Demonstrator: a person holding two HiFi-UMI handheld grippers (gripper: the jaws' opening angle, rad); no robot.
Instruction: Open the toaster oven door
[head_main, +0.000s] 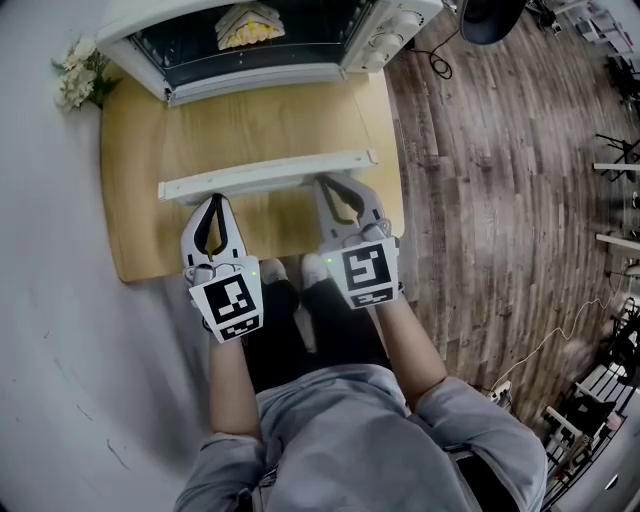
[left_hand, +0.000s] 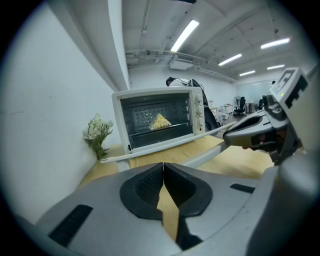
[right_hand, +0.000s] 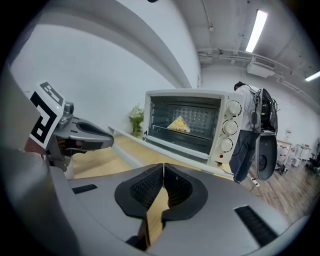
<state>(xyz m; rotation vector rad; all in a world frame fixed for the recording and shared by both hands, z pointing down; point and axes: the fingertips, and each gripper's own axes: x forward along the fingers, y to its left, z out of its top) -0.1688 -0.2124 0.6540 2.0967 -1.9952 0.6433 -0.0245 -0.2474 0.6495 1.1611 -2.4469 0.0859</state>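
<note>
A white toaster oven (head_main: 380, 30) stands at the back of the wooden table (head_main: 150, 240). Its glass door hangs down flat towards me, and the white handle bar (head_main: 265, 172) is the door's near edge. A yellow triangular piece of food (head_main: 247, 27) lies on the rack inside. My left gripper (head_main: 213, 200) is shut and empty, its tip just short of the handle's left part. My right gripper (head_main: 325, 185) is shut too, with its tip at the handle's right part. In the gripper views the left gripper (left_hand: 163, 165) and right gripper (right_hand: 164, 166) have pads pressed together, with the oven (left_hand: 157, 120) (right_hand: 187, 125) ahead.
A bunch of white flowers (head_main: 78, 75) stands at the table's back left, against the white wall. To the right are wood flooring, a cable (head_main: 435, 60) and a dark office chair (head_main: 490, 20). The person's legs are at the table's front edge.
</note>
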